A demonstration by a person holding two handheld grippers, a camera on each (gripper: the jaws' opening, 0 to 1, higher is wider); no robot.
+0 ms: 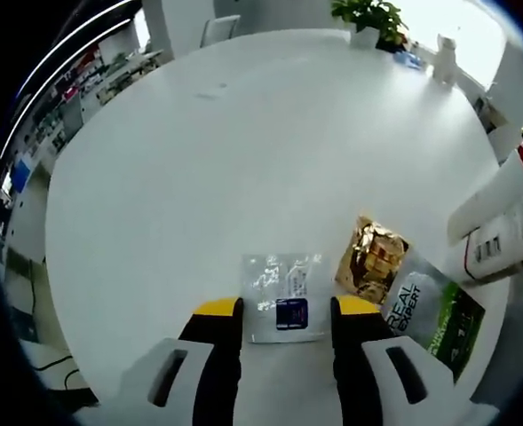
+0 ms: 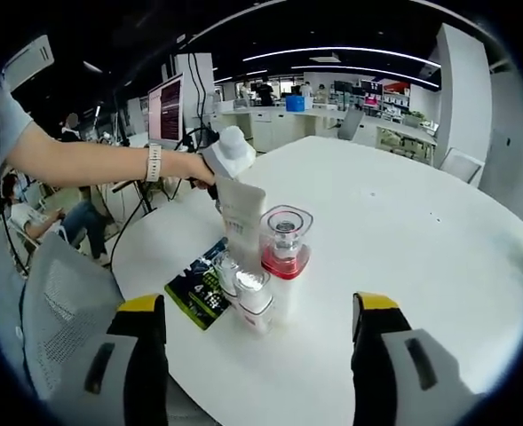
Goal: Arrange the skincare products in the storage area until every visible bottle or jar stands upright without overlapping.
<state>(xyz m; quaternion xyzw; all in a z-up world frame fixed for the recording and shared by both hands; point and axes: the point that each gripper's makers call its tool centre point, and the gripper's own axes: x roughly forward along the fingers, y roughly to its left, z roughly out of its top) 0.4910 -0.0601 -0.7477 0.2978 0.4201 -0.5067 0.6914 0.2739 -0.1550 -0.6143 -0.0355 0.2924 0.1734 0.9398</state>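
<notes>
Where the left gripper view looks down the left claw (image 1: 286, 312), we record its jaws spread apart and gripping nothing, a clear sachet (image 1: 284, 297) lying flat between the yellow tips. Just right of it lie a gold sachet (image 1: 370, 260) and a green-and-silver sachet (image 1: 431, 315), the two touching or overlapping. At the right border two white tubes (image 1: 503, 222) lean in; we cannot tell what holds them. Beyond the sachets the round white surface (image 1: 243, 160) runs bare to its far edge, where a potted plant (image 1: 368, 19) stands.

From the right gripper view we list the right claw (image 2: 261, 318), jaws wide apart and gripping nothing. Ahead of it, near the surface's left edge, stand a red-based clear bottle (image 2: 285, 241), a small silver-capped jar (image 2: 252, 297) and a tall white tube (image 2: 241, 213), packed close together. A person's hand (image 2: 190, 166) reaches in from the left, touching or just behind the tube's top. A dark green sachet (image 2: 201, 291) lies flat beside the jar. To the right, open surface extends to the rim. A grey mesh chair (image 2: 61, 302) sits at lower left.
</notes>
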